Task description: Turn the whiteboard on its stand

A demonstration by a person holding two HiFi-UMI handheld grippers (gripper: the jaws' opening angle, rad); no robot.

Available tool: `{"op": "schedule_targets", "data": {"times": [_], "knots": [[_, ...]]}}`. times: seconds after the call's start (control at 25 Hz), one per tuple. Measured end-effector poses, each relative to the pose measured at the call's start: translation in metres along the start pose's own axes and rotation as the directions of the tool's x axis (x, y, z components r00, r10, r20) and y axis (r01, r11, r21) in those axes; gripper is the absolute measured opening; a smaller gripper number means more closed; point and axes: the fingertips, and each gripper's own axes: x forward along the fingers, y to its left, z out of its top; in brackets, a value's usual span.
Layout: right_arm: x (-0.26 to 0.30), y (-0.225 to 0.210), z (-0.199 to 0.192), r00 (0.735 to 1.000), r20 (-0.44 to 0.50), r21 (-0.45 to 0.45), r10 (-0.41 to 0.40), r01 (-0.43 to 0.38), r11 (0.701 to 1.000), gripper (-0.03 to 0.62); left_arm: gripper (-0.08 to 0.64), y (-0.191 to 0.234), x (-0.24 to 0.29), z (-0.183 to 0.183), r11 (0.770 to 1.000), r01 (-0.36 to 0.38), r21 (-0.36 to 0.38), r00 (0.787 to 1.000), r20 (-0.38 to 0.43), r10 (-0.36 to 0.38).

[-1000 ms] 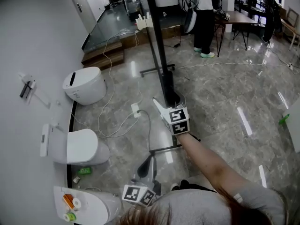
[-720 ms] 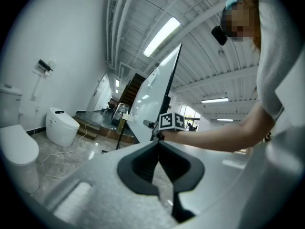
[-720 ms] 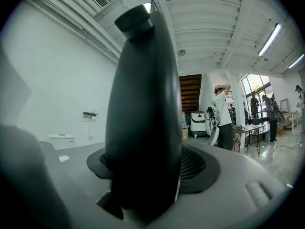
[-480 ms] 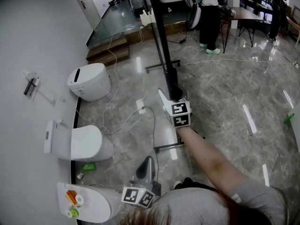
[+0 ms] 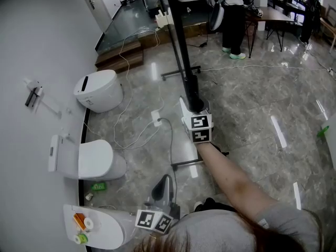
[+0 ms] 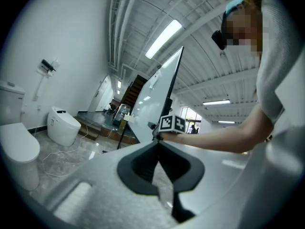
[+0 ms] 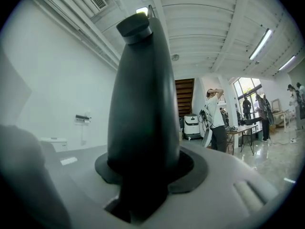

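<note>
Black square markers [image 5: 200, 128] top right gripper [image 5: 190, 105], jaws just closing round whiteboard [image 5: 177, 30].

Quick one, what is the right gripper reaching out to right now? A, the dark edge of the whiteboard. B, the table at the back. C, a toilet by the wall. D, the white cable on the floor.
A: the head view shows the right gripper at the whiteboard's dark edge, and its own view shows that dark edge between the jaws, which have just been closing.
</note>
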Motion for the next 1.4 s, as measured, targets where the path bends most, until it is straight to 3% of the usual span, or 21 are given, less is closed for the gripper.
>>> {"op": "schedule_targets", "data": {"times": [0.8, 1.4], "knots": [[-0.032, -0.009, -0.004, 1.0, 0.014, 0.025, -0.008, 0.007, 1.0, 0.155, 0.002, -0.016, -0.006, -0.003, 1.0, 0.009, -0.014, 1.0, 0.011, -0.008], [-0.062, -0.014, -0.008, 1.0, 0.004, 0.038, 0.014, -0.014, 0.999, 0.153, 0.0, -0.055, 0.016, -0.023, 0.998, 0.063, -0.005, 0.998, 0.001, -0.063]]}}
